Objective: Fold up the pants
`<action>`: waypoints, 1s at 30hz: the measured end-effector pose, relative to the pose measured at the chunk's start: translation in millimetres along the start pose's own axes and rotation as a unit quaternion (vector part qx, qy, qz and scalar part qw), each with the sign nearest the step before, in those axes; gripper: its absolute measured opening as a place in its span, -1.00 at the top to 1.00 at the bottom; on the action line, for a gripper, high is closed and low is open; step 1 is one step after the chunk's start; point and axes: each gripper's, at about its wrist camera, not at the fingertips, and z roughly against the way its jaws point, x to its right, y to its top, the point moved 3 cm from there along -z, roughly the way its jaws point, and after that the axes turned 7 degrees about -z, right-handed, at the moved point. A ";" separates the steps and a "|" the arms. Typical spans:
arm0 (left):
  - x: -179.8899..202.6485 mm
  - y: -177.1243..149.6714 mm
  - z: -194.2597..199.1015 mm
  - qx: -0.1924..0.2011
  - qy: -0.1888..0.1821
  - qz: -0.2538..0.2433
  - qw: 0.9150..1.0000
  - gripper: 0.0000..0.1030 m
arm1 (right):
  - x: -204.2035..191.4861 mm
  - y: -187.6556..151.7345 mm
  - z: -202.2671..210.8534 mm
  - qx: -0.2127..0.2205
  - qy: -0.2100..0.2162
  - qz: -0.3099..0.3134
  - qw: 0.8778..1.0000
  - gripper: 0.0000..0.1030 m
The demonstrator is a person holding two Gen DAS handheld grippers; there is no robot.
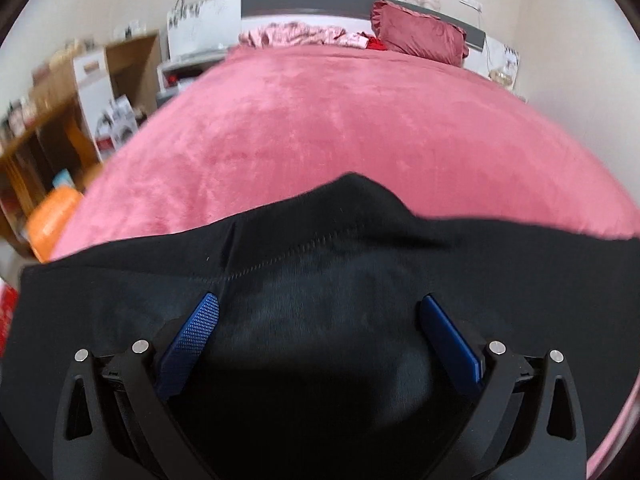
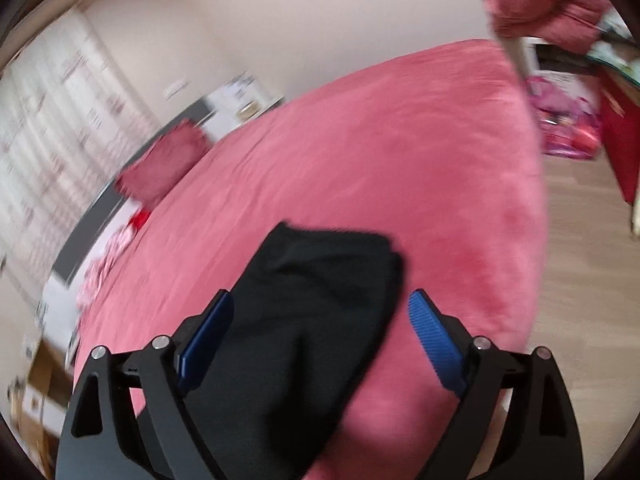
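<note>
The black knit pants (image 1: 320, 280) lie on the near part of the bed's pink plush cover (image 1: 340, 120), stretched crosswise in front of the left gripper (image 1: 318, 308), their long axis running from left to right across that view. A stitched seam crosses the cloth just ahead of the left gripper's blue fingers (image 1: 192, 344). In the right wrist view one end of the same pants (image 2: 320, 280) shows as a narrower dark band that runs away from the right gripper (image 2: 320, 304) towards the middle of the bed, ending in a squared-off edge.

Both grippers are directly over the cloth, so neither is clearly nearer; the left one sits over the wide part, the right one over the end.

The left jaws stand wide apart with fabric beneath and between them, gripping nothing. The right jaws are likewise spread wide, straddling the dark band, with nothing held. Whether any finger touches the cloth cannot be told.

A dark pink cushion (image 1: 420, 32) rests at the far end of the bed.
</note>
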 end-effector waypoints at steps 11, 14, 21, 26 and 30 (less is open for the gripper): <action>-10.1 -21.4 18.1 -0.009 -0.036 0.031 0.999 -0.93 | 32.7 12.6 -34.0 -0.103 0.051 -0.115 0.987 -0.73; -8.5 -25.9 22.1 -0.006 -0.038 0.024 0.999 -0.93 | 38.2 17.5 -38.2 -0.108 0.066 -0.133 0.983 -0.68; -3.6 -25.9 18.9 -0.011 -0.030 0.016 0.999 -0.93 | 42.0 26.1 -47.7 -0.121 0.095 -0.142 0.978 -0.22; -3.1 -28.7 18.3 -0.011 -0.033 0.019 0.999 -0.93 | 40.4 33.1 -59.8 -0.127 0.108 -0.137 0.976 -0.03; -2.9 -28.4 15.7 -0.016 -0.031 0.018 0.999 -0.94 | 47.9 36.4 -66.4 -0.129 0.111 -0.152 0.974 0.44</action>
